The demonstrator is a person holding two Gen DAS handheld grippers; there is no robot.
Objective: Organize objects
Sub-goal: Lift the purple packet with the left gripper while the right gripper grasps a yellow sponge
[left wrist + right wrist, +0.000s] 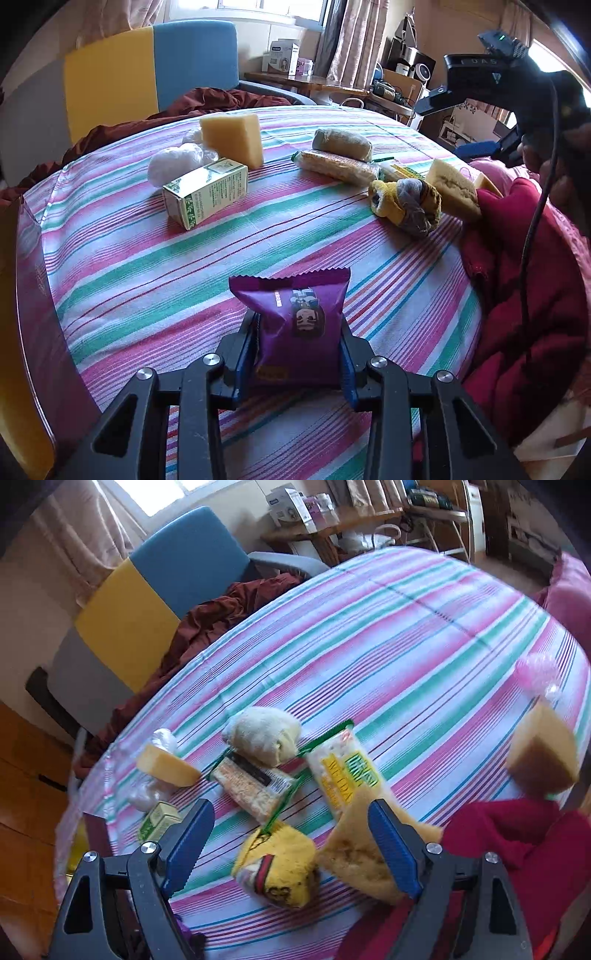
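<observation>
My left gripper [297,343] is shut on a purple snack packet [295,325] and holds it low over the striped cloth. My right gripper [284,834] is open and empty above a yellow rolled sock [277,864] and a tan sponge [354,856]. It also shows at the upper right of the left wrist view [517,99]. On the cloth lie a green and white carton [207,192], a yellow sponge block [232,138], white plastic bags [177,158], a beige roll [341,144] and wrapped noodle packs [340,166].
The round table has a striped cloth [184,277]. A red garment [517,295] lies at its right edge. A blue and yellow chair [147,74] with a maroon cloth stands behind. Another sponge [543,753] and a pink object [535,672] are at the right.
</observation>
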